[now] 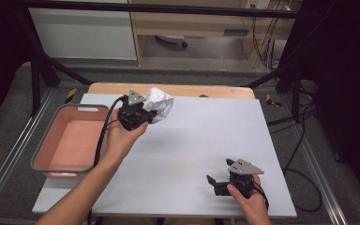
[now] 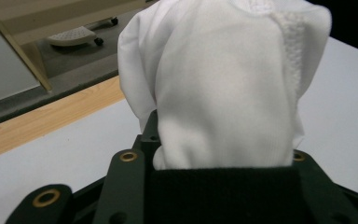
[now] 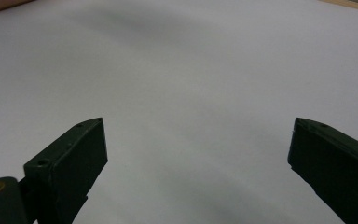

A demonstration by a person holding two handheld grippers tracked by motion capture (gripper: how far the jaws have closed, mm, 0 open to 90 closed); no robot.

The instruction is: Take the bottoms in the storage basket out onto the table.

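Note:
A crumpled white cloth (image 1: 160, 104) is bunched in my left gripper (image 1: 146, 114), which is shut on it above the far left part of the white table top (image 1: 192, 140). In the left gripper view the cloth (image 2: 223, 84) rises out of the black jaws and hides their tips. My right gripper (image 1: 217, 180) rests near the front right of the table, held by a hand, with its jaws wide apart. The right gripper view has both black fingers (image 3: 70, 163) standing open over bare white surface, nothing between them.
A pink bin with a grey rim (image 1: 51, 136) sits at the table's left edge, just left of my left forearm. The wooden table edge (image 1: 168, 89) runs along the back. Black frame posts and cables (image 1: 304, 131) stand to the right.

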